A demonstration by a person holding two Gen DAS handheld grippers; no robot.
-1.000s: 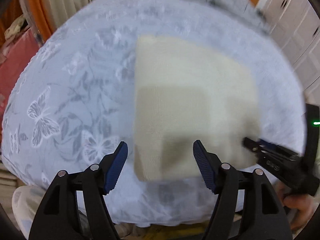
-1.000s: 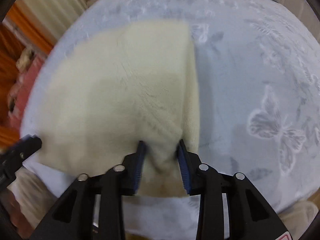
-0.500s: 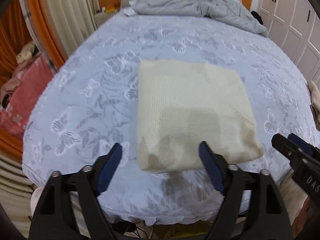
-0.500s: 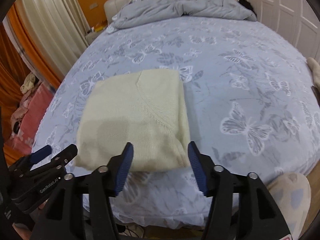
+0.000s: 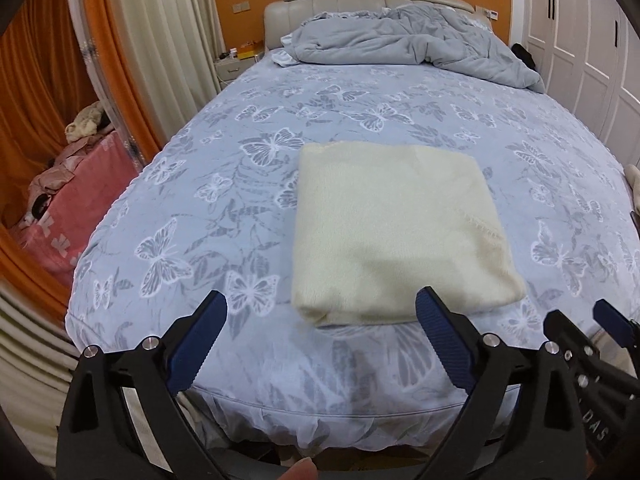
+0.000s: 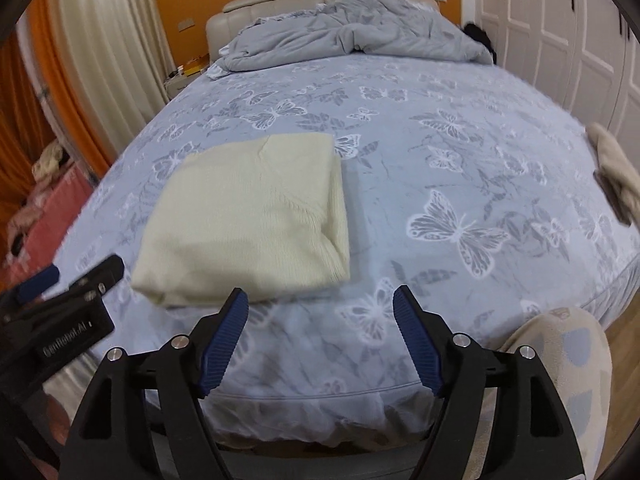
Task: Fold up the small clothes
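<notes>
Sweater [image 5: 396, 232] folded on bedsheet [image 5: 224, 216] at twelve o'clock — left gripper [image 5: 320, 336] and right gripper [image 6: 320, 340] just spread wider, both empty, nothing between jaws.

Cream knit sweater [image 5: 396, 228] lies folded into a flat rectangle near the bed's foot edge.

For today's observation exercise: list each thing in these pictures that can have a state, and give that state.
cream sweater: folded, flat on bed
left gripper: open, empty, jaws just widened
right gripper: open, empty, jaws just widened
grey duvet: crumpled at headboard
wardrobe doors: closed
</notes>
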